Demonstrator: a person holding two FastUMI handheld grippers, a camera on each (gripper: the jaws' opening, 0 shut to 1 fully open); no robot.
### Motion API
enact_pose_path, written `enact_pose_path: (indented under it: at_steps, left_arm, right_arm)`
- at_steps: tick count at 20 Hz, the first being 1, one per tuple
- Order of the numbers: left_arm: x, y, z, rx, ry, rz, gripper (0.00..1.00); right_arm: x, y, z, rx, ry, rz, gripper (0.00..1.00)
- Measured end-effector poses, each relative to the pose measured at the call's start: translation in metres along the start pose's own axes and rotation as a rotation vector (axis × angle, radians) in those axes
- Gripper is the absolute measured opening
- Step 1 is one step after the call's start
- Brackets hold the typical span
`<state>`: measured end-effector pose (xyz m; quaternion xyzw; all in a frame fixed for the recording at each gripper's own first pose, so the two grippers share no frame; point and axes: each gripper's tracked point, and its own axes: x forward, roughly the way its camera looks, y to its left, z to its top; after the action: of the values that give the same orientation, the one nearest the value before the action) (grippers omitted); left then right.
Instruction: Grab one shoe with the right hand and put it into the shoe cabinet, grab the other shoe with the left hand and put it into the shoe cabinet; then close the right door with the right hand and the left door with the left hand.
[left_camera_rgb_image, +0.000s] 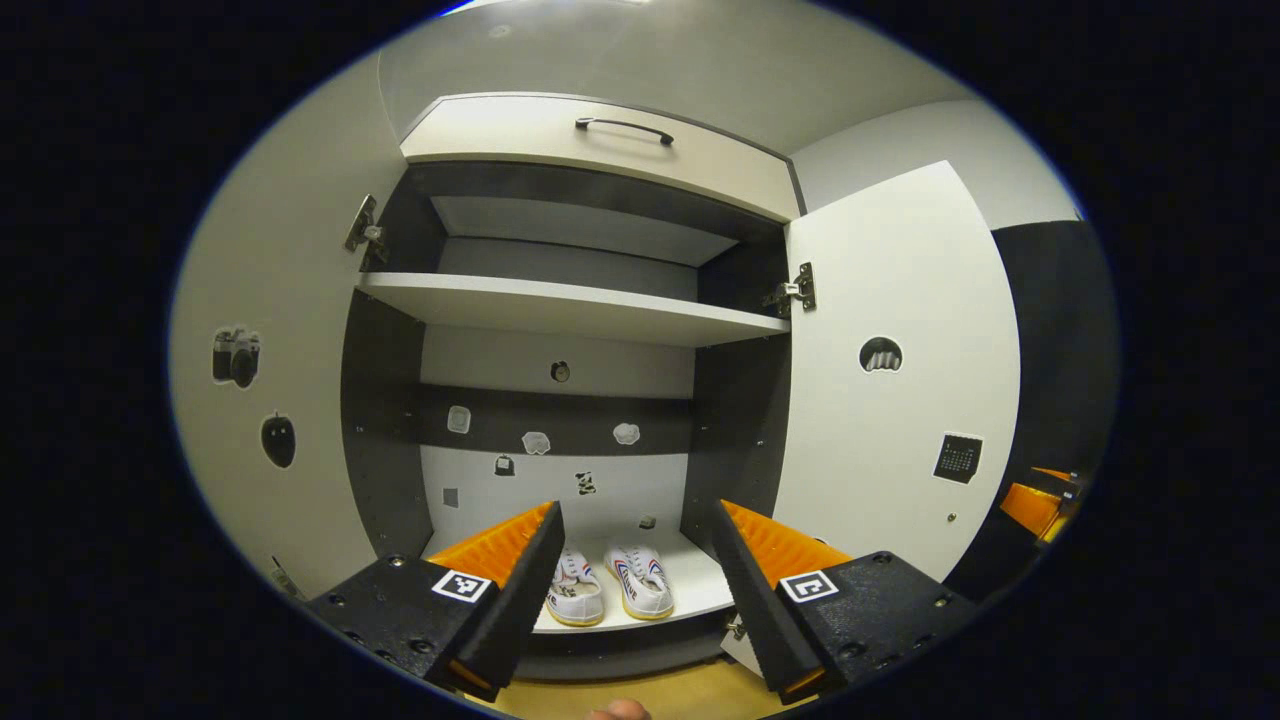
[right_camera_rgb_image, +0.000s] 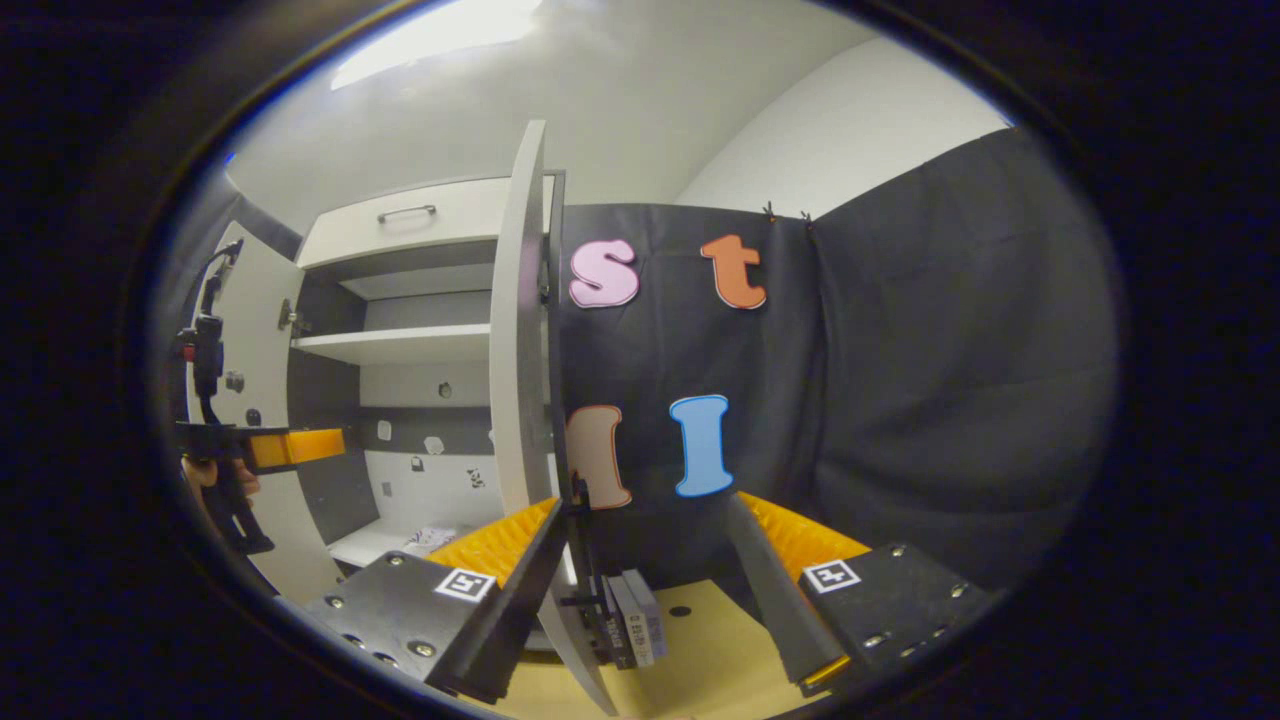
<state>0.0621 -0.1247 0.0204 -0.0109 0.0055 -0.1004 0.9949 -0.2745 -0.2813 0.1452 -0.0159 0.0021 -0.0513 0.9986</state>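
In the left gripper view, the tall white left door (left_camera_rgb_image: 270, 330) stood swung wide at the far left, its inner face carrying a small camera sticker (left_camera_rgb_image: 236, 356). Right of it, the white-and-dark-grey shoe cabinet (left_camera_rgb_image: 570, 310) lay open, and the pair of white canvas shoes with red and blue stripes (left_camera_rgb_image: 610, 585) sat side by side on the bottom shelf, toes toward the viewer, long axes running front to back. Both shoes looked already stowed, so the doors remained. The left gripper (left_camera_rgb_image: 635, 560) hung in front of the opening with its fingers spread and nothing between them. Blue lettering ran along the side of one shoe but was too small to read. Further right, the white right door (left_camera_rgb_image: 900, 380) stood open, hinged at the cabinet's right edge.

In the right gripper view, the left gripper (right_camera_rgb_image: 290, 445) showed at the far left before the cabinet. The right door (right_camera_rgb_image: 520, 330) stood edge-on, just left of centre, its free edge falling between the fingers of the right gripper (right_camera_rgb_image: 645, 545), which were parted and empty. That door lay directly ahead, so the right hand was clearly the nearer; closing it would probably mean pushing the outer face leftward toward the cabinet. Small labels near the door's foot were illegible.
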Motion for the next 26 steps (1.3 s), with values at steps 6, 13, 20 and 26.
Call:
enact_pose_path:
  at_steps: [6,13,20,26]
  left_arm:
    - [-0.009,0.011,-0.005,-0.043,0.018,0.050,0.89]
    - [-0.031,0.028,-0.026,-0.033,0.069,0.119,0.92]
    - [-0.040,0.033,-0.007,-0.017,0.024,0.121,0.92]
    - [-0.051,0.030,-0.005,-0.021,0.012,0.092,0.92]
  right_arm:
    - [0.011,0.010,-0.012,0.002,0.044,0.054,0.96]
    - [0.018,0.017,-0.019,-0.011,0.067,0.083,0.95]
    - [0.016,0.030,-0.018,-0.042,0.062,0.103,0.95]
    - [0.012,0.054,-0.020,-0.030,0.074,0.147,0.95]
